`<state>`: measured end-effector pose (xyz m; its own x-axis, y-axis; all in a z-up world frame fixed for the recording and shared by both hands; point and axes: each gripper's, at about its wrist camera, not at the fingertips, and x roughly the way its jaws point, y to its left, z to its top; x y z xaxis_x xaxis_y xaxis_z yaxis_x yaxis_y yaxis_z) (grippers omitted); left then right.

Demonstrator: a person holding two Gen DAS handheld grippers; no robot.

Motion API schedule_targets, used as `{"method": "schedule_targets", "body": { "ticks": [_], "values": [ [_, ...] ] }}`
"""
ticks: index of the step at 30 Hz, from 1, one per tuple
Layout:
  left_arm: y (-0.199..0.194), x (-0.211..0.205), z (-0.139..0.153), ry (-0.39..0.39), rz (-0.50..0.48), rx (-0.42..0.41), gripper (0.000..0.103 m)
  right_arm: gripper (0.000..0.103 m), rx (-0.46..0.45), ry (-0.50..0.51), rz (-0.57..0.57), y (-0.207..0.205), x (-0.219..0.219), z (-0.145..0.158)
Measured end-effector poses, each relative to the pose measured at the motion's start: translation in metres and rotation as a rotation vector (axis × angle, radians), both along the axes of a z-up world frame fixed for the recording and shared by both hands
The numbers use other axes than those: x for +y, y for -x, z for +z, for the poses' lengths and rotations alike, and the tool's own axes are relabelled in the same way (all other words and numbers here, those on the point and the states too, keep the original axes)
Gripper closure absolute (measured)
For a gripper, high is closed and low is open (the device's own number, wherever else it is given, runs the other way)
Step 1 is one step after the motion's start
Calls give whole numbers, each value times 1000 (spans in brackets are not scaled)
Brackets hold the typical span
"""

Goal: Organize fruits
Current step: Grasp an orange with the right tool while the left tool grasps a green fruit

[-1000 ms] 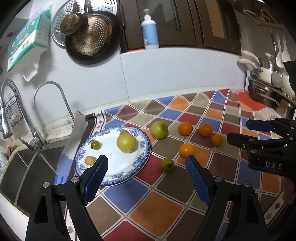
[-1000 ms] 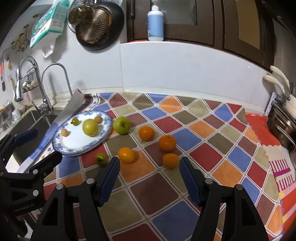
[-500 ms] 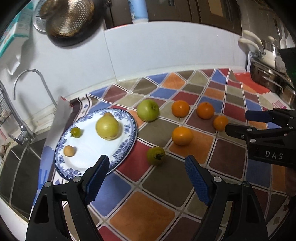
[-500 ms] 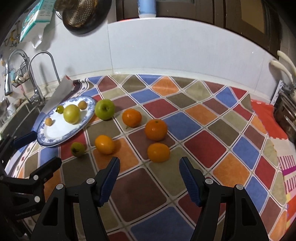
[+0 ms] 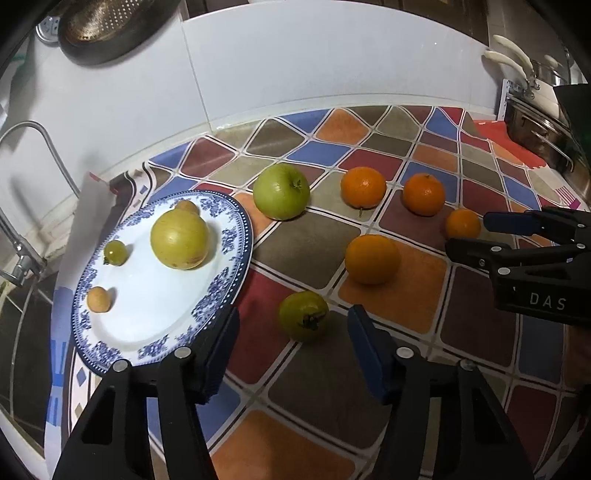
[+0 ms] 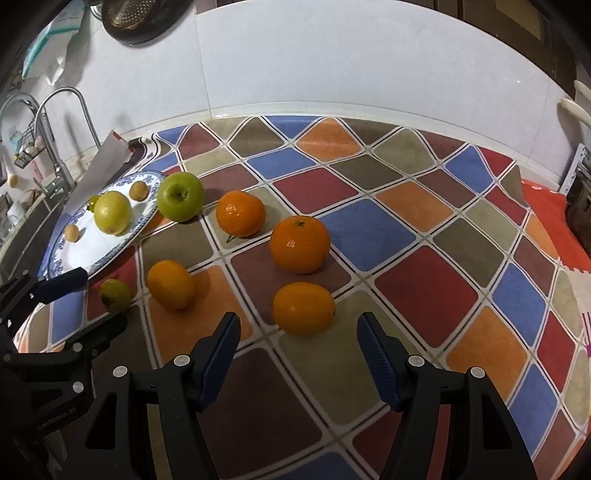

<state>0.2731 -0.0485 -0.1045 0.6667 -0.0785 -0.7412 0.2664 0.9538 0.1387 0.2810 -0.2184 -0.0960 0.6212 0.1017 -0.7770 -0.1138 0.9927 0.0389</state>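
Note:
A blue-rimmed white plate (image 5: 155, 317) holds a yellow pear (image 5: 180, 239), a small green fruit (image 5: 115, 252) and two small tan fruits. On the checkered mat lie a green apple (image 5: 281, 191), several oranges and a small green persimmon (image 5: 303, 315). My left gripper (image 5: 293, 332) is open, its fingers either side of the persimmon, just short of it. My right gripper (image 6: 297, 338) is open, just before the nearest orange (image 6: 303, 308). The right gripper also shows in the left wrist view (image 5: 469, 232) beside a small orange (image 5: 462, 223).
A sink and taps (image 6: 55, 122) lie left of the plate. A folded white paper (image 5: 86, 206) stands behind the plate. Pots (image 5: 535, 125) sit at the far right. A pan (image 5: 110, 26) hangs on the white wall.
Both grippers have moved forward and down towards the fruit. The persimmon now sits between the left fingertips and the nearest orange just ahead of the right ones. Both stay open.

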Motion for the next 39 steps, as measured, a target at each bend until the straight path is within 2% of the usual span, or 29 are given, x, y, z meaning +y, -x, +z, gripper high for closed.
{"method": "schedule_targets", "body": {
  "ticks": [7, 9, 11, 13, 22, 39],
  "values": [
    [-10, -2, -6, 18, -10, 29, 61, 49, 15, -9, 7, -11, -1, -5],
    [-11, -3, -8, 27, -14, 38, 71, 54, 20, -12, 8, -13, -1, -6],
    [-11, -3, -8, 33, -18, 40, 73, 61, 21, -8, 11, -13, 0, -7],
    [-11, -4, -8, 35, -18, 39, 73, 65, 22, -5, 12, -13, 0, -7],
    [-1, -1, 5, 60, -21, 11, 73, 65, 9, -18, 16, -5, 0, 1],
    [40, 19, 47, 120, -13, -95, 73, 66, -92, -41, 70, 37, 25, 48]
  ]
}}
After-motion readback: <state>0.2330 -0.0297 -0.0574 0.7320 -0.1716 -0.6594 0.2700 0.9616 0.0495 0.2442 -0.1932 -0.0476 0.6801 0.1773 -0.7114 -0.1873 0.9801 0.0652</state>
